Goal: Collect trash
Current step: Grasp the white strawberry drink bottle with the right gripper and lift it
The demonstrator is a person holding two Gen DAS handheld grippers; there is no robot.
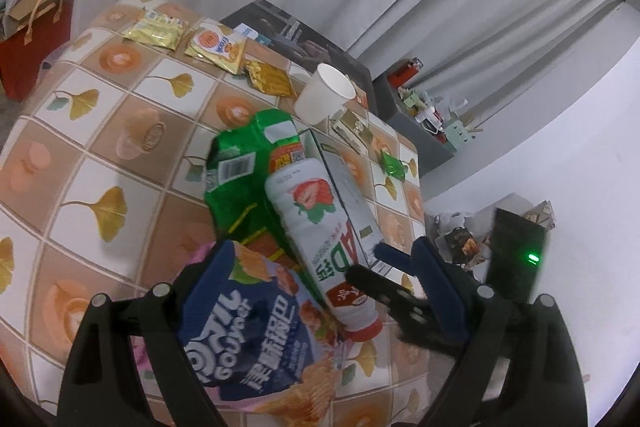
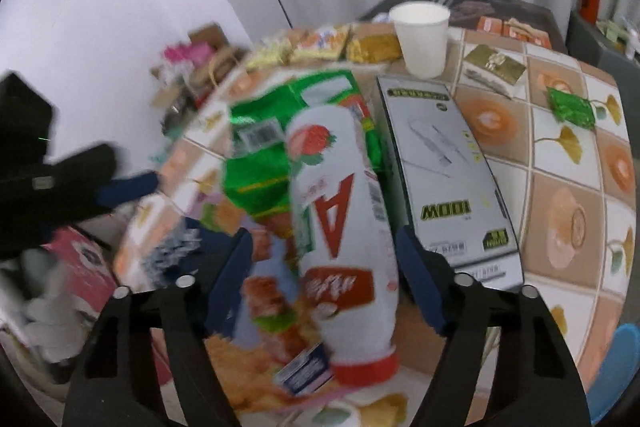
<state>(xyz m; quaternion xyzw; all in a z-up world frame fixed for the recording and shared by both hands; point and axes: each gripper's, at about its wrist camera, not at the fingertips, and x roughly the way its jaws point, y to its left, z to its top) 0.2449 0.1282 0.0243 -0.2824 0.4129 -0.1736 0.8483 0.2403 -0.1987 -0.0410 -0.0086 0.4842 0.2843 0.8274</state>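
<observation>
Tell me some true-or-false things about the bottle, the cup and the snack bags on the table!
1. The paper cup stands upright. True.
2. The bottle stands upright on its red cap. False: it lies on its side on the snack bags.
3. The right gripper has its fingers on either side of the bottle. True.
4. The grey box sits on top of the bottle. False: it lies beside the bottle on the table.
5. The green bag is under the bottle. True.
6. The left gripper is over the blue bag. True.
</observation>
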